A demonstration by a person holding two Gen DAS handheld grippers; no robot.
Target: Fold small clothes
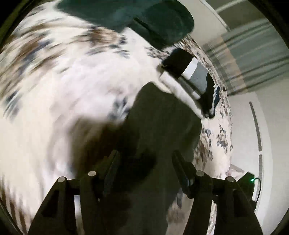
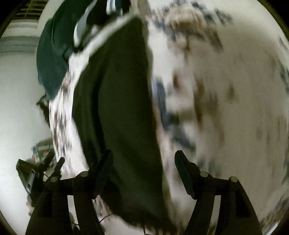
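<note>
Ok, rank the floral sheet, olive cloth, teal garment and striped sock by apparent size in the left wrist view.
1. Floral sheet
2. Olive cloth, though it lies nearest the camera, which inflates it
3. Teal garment, partly cut off by the frame
4. Striped sock

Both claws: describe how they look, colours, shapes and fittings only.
The left claw is matte black, with two flat, tapering fingers on angular black linkage arms pinned by round silver pivot caps. The right claw is the same build: black fingers, silver caps. No markings show; blur hides fine detail.
</note>
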